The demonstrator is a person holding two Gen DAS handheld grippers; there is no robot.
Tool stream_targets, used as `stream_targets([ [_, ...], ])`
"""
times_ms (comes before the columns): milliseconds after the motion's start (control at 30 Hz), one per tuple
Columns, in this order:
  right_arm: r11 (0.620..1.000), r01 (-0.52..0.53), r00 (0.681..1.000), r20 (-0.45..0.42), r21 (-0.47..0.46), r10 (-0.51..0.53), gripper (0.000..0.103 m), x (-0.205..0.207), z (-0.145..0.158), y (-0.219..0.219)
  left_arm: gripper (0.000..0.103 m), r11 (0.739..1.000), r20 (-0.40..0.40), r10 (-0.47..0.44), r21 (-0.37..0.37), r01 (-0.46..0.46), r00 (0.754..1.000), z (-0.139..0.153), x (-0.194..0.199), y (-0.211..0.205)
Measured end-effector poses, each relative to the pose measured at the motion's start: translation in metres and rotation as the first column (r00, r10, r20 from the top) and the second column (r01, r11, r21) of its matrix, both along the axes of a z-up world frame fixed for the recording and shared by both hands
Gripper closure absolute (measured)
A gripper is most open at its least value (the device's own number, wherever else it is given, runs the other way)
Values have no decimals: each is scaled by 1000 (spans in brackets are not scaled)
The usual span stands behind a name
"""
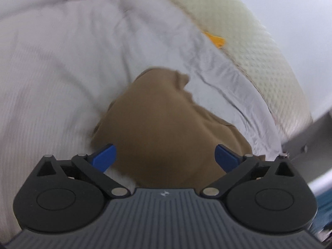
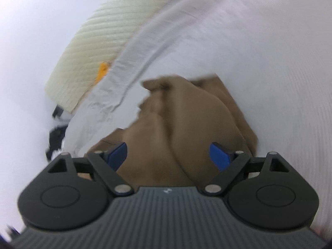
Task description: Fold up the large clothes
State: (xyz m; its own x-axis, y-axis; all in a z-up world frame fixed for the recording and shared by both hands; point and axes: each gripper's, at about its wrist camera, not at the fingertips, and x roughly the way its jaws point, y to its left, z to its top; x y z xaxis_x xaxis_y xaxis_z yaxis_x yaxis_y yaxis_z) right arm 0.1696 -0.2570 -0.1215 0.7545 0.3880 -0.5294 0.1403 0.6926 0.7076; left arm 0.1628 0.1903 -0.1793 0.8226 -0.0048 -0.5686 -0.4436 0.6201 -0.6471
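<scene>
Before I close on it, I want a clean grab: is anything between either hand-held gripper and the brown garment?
Nothing visible. The brown garment lies bunched on the white sheet, directly between the open fingers of the left hand-held gripper and right hand-held gripper.

A cream mattress (image 1: 259, 47) with a dimpled side is covered by a white sheet (image 1: 51, 83); a pale wall (image 1: 300, 10) is seen behind.

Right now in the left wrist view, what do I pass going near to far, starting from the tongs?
Left tongs, open → brown garment → pale grey sheet → orange tag → cream textured mattress edge → plain wall.
</scene>
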Motion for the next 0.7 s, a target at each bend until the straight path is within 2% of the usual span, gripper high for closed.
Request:
stream_targets([
  [100, 979, 62, 992, -121, 193, -39, 13, 0, -28, -11, 0, 988, -9, 11, -156, -13, 1000, -20, -1, 10],
  [200, 943, 112, 980, -191, 313, -53, 13, 1, -51, -11, 0, 953, 24, 22, -302, -14, 999, -40, 0, 16],
  [300, 900, 198, 962, -253, 388, -102, 12, 4, -75, -7, 0, 905, 19, 48, -425, -35, 999, -61, 6, 19],
  [333, 877, 230, 954, -276, 423, -117, 9, 5, -83, -6, 0, 884, 13, 59, -465, -47, 998, -67, 10, 20],
  [367, 849, 260, 947, -295, 460, -131, 0, 6, -90, -4, 0, 862, 11, 76, -504, -60, 997, -74, 11, 21],
  [400, 824, 291, 939, -312, 486, -148, 0, 8, -97, -2, 0, 842, 15, 94, -535, -72, 995, -80, 12, 23],
  [433, 815, 299, 938, -308, 496, -157, 0, 11, -99, 1, 0, 826, 20, 108, -558, -79, 994, -86, 14, 23],
  [533, 816, 319, 939, -278, 483, -202, 0, 20, -99, 11, 0, 802, 33, 136, -591, -90, 990, -94, 19, 26],
  [700, 801, 375, 921, -288, 467, -263, 0, 30, -103, 18, 0, 754, 53, 204, -645, -122, 978, -103, 12, 29],
])
